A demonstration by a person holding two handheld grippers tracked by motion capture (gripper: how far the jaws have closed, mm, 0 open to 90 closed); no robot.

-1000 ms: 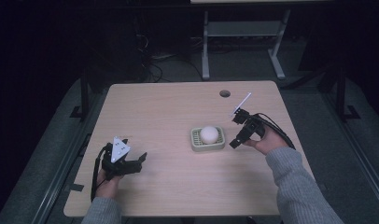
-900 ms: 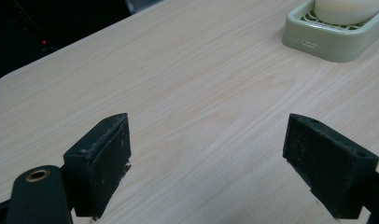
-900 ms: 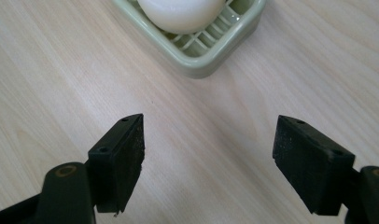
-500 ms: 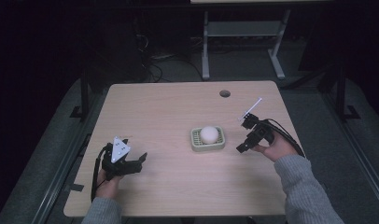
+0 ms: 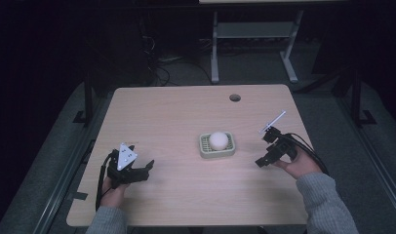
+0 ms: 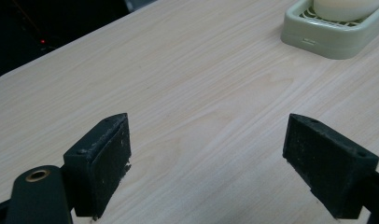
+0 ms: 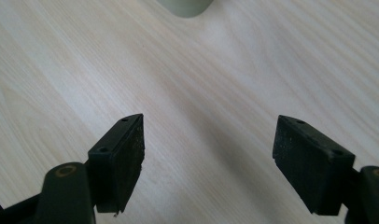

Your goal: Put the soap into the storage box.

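Soap [image 5: 218,140], round and white, sits in a pale green dish [image 5: 204,150] near the middle of the table [image 5: 176,112]. The dish lies flat, and the soap rests inside it on the ribbed part. The left gripper [image 5: 143,168] is at the near left side of the table, well apart from the dish. Its jaws are spread wide and hold nothing; in the left gripper view there is just bare wood between them, and the dish [image 6: 334,35] with the soap [image 6: 346,6] shows far off at the top right. The right gripper [image 5: 262,161] is on the right side of the table, near the dish but not touching it. Its jaws are wide apart too and grip nothing. In the right gripper view a small bit of the dish [image 7: 185,6] peeks in at the top edge, and the wood below is bare. A round hole [image 5: 234,97] is in the table farther back. It looks like the soap is already in its place in the dish, and no hand is busy with it. If the job is to put the soap in the dish, that part seems done. If the job is to take it out or move the dish, nothing has begun, and a gripper would need to reach in first.
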